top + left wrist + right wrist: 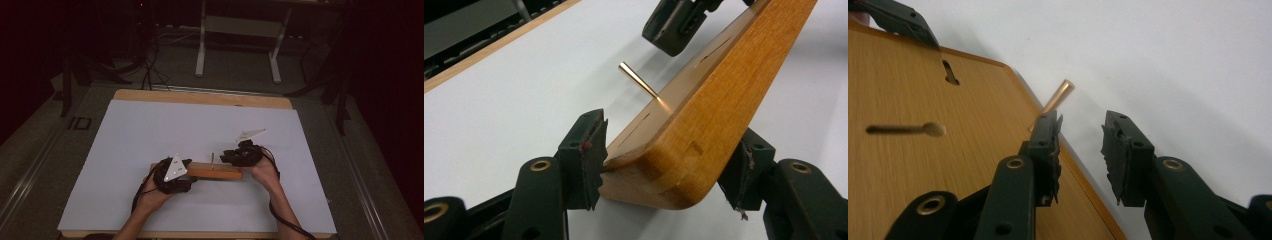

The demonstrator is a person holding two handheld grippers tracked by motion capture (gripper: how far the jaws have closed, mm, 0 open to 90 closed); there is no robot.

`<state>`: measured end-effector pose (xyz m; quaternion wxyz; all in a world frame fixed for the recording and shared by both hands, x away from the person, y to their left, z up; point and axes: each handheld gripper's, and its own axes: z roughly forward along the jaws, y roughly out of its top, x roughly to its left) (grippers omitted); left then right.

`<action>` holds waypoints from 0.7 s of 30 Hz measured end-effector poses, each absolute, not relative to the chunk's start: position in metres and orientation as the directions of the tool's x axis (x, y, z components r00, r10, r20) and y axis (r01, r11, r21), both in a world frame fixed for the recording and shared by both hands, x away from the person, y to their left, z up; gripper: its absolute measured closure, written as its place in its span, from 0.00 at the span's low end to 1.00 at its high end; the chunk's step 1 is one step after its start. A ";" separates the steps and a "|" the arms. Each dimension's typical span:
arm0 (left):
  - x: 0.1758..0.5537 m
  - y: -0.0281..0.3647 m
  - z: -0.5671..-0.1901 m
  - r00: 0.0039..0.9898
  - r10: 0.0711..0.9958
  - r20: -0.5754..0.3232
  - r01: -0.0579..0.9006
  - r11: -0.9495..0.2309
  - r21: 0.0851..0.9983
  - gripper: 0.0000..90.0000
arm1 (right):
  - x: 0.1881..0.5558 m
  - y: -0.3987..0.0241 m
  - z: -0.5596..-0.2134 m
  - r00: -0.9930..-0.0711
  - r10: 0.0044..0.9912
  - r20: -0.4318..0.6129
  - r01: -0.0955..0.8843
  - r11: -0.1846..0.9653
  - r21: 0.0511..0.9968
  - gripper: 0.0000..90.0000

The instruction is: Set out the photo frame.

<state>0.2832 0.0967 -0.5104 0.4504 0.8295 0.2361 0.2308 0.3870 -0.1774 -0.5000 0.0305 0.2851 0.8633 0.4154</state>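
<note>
Nearest the person, the left gripper (664,172) pinches the rounded end of a slotted wooden board (704,115) lying on the white table (150,135). Farther along, the right gripper (1082,150), jaws spread, hovers beside the upright brass pin (1058,97); centre the jaws around it before closing.

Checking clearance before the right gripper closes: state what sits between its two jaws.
Nothing. In the right gripper view the right gripper stands open with bare white table in the gap; the brass pin rises just behind one jaw, at the wooden board's edge.
</note>
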 end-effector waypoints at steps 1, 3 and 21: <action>0.284 0.097 -0.510 0.782 0.600 0.170 0.184 -0.483 0.856 0.47 | 0.386 -0.179 -0.500 -0.836 0.520 0.174 0.462 0.495 0.736 0.74; 0.284 0.097 -0.510 0.781 0.602 0.165 0.188 -0.479 0.857 0.47 | 0.384 -0.182 -0.498 -0.835 0.525 0.166 0.457 0.493 0.740 0.74; 0.288 0.098 -0.508 0.780 0.611 0.134 0.209 -0.457 0.865 0.48 | 0.365 -0.211 -0.495 -0.825 0.558 0.090 0.413 0.486 0.770 0.74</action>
